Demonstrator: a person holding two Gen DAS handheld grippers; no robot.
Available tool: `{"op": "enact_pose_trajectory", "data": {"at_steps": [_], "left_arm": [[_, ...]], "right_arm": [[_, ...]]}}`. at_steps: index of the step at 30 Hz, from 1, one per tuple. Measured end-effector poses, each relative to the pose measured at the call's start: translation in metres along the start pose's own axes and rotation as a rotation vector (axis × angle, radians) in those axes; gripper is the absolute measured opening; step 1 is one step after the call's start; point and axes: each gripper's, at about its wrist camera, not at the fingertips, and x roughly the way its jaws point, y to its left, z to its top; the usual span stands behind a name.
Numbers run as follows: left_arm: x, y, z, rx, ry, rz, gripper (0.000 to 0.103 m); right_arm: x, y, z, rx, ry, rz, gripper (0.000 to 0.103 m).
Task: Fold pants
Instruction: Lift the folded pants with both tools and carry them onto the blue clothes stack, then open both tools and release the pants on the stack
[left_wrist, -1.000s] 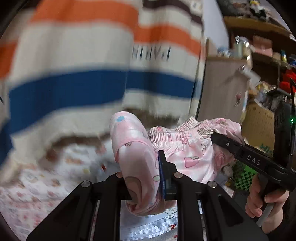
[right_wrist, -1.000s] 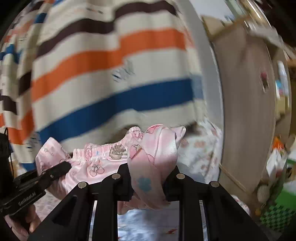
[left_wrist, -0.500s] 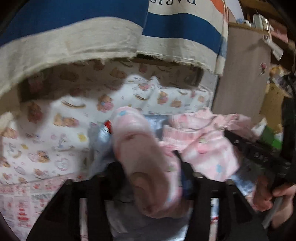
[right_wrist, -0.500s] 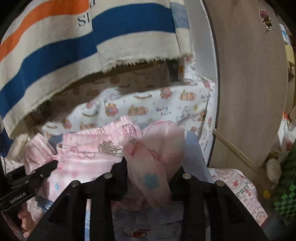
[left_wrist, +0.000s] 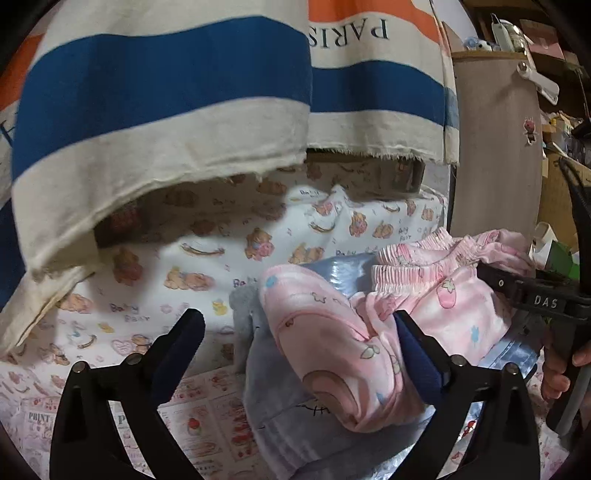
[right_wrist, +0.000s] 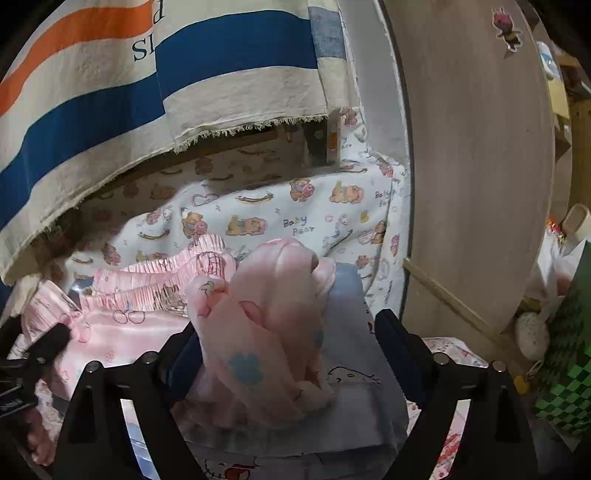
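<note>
i see no bin or box holding clothes. the pink pants (left_wrist: 436, 306) lie bunched on a grey-blue folded garment (left_wrist: 295, 413). my left gripper (left_wrist: 299, 350) and right gripper (right_wrist: 284, 354) have just been opening; fingers stand wide apart, pant folds loose between them.

Bed (left_wrist: 207, 258) covered in white bear-print sheet, pink printed cloth (left_wrist: 207, 417) along its near edge, pale blue-grey folded garment (right_wrist: 354, 398) lying on it, pink patterned pants (right_wrist: 258, 332) heaped on that garment, waistband toward the far edge.
</note>
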Motion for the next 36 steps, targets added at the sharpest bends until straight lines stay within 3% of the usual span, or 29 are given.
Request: {"op": "enact_pose_trajectory", "data": {"at_steps": [4,7,9,13,17,21,23,25,30,36], "left_arm": [[-0.014,0.012,0.006,-0.053,-0.050,-0.011,0.102],[-0.029,0.020,0.015,-0.034,-0.100,0.009,0.102],[-0.043,0.022,0.019,0.002,-0.125,0.039,0.102],[-0.092,0.034,0.027,-0.022,-0.214,0.065,0.102],[-0.122,0.036,0.022,0.018,-0.231,0.139,0.102],[-0.156,0.041,0.005,0.008,-0.271,0.140,0.102],[-0.172,0.040,-0.007,-0.003,-0.324,0.188,0.102],[-0.184,0.043,-0.020,-0.024,-0.349,0.175,0.102],[-0.192,0.047,-0.042,0.016,-0.293,0.185,0.102],[-0.183,0.067,-0.074,-0.055,-0.237,0.196,0.102]], "right_arm": [[-0.013,0.003,0.002,-0.011,-0.051,-0.017,0.090],[-0.037,0.013,0.005,-0.088,-0.152,-0.052,0.091],[-0.050,0.021,0.007,-0.128,-0.214,-0.068,0.103],[-0.080,0.037,0.015,-0.137,-0.306,-0.058,0.102],[-0.110,0.051,0.016,-0.084,-0.307,0.090,0.102],[-0.136,0.072,0.003,-0.130,-0.343,0.111,0.102],[-0.144,0.077,-0.007,-0.104,-0.348,0.135,0.102],[-0.150,0.081,-0.021,-0.061,-0.352,0.132,0.102],[-0.150,0.104,-0.050,-0.114,-0.333,0.153,0.102],[-0.135,0.109,-0.065,-0.099,-0.271,0.173,0.102]]}}
